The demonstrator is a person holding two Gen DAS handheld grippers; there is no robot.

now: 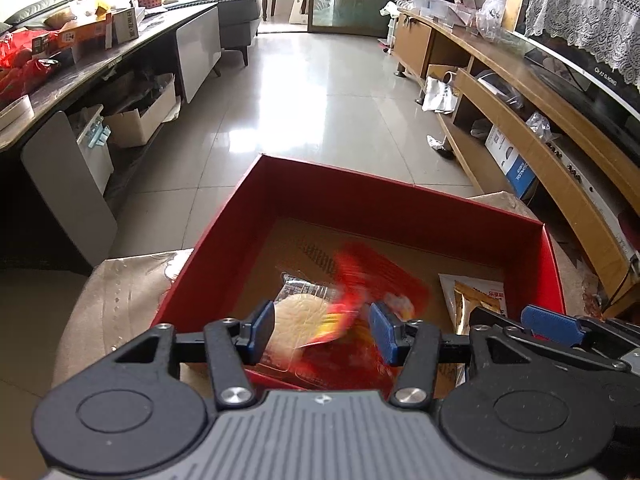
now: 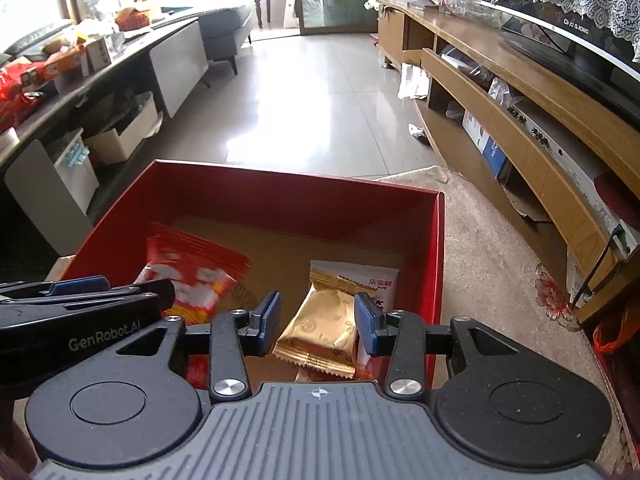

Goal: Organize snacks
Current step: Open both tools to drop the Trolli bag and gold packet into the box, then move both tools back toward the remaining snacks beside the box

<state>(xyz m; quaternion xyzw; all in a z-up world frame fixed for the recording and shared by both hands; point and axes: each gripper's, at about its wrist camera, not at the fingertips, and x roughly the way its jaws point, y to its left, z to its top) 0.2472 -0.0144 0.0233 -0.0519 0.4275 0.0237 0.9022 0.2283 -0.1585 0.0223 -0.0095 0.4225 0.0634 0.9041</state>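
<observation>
a home living room: grey sofa, tv under a lace cover on a long wooden cabinet, tiled floor.

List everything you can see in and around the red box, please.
red box: one, red outside, brown floor inside, on a beige cloth
red snack packet: one, red and white, left side of the box
clear packet: one, pale biscuit inside, beside the red packet
gold packet: one, gold, right side of the box
white packet: one, white and gold, partly under the gold packet
television: one, black, on the wooden cabinet at right
left hand-held gripper: one, black with blue pads, open over the red packet
right hand-held gripper: one, same colours, open over the gold packet
</observation>
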